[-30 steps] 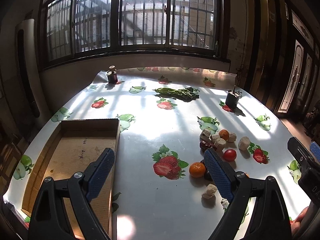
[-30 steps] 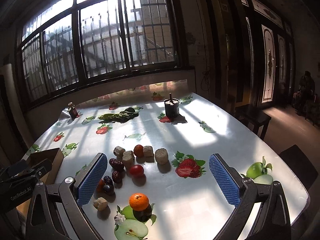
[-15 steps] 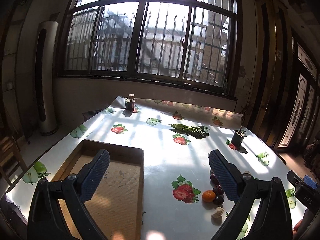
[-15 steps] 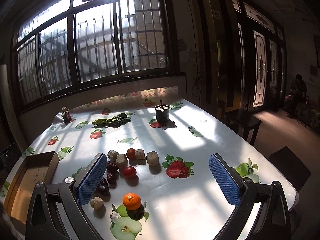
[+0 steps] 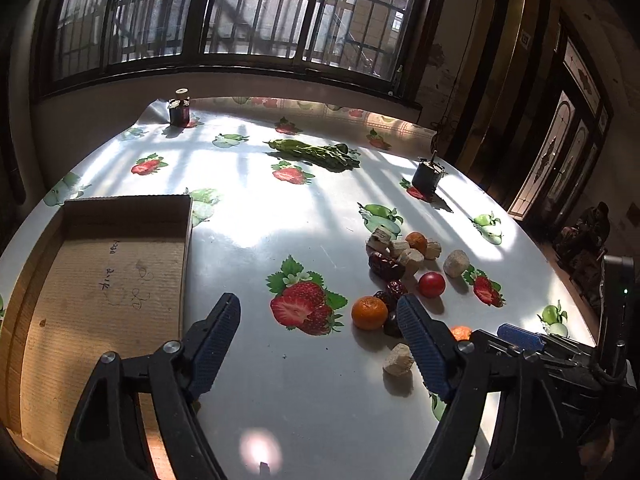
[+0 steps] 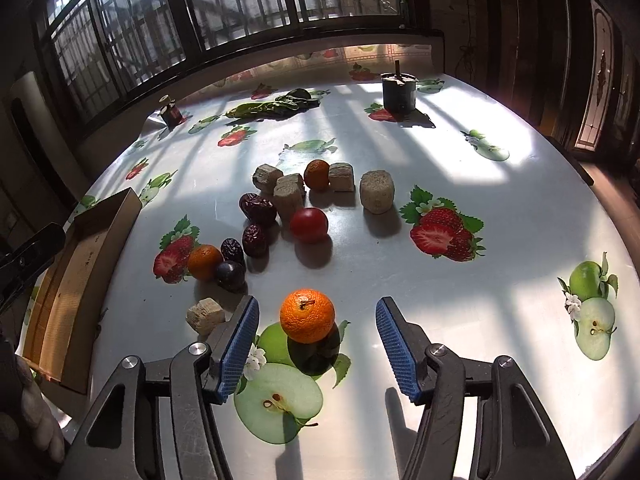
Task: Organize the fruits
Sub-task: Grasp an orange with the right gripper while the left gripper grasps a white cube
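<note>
My right gripper (image 6: 316, 320) is open, low over the table, with a mandarin (image 6: 307, 315) sitting between its jaws, untouched. Beyond it lie a red tomato (image 6: 309, 224), another mandarin (image 6: 205, 262), a third mandarin (image 6: 317, 174), dark dates (image 6: 257, 208) and several beige blocks (image 6: 376, 192). My left gripper (image 5: 320, 328) is open and empty over a printed strawberry, just right of the shallow cardboard box (image 5: 100, 280). A mandarin (image 5: 369, 312) and the tomato (image 5: 431, 284) lie by its right finger. The right gripper (image 5: 520, 336) shows at the lower right of the left wrist view.
A dark cup (image 6: 398, 90) and green leaves (image 6: 272, 106) lie at the table's far side, with a small jar (image 6: 170, 110) at the far left. The cardboard box (image 6: 80, 264) sits at the left table edge. A beige block (image 6: 206, 314) lies beside my right gripper's left finger.
Both grippers have dropped lower and tilted toward the table. The right gripper has closed in on the near mandarin, which now sits between its open jaws.
</note>
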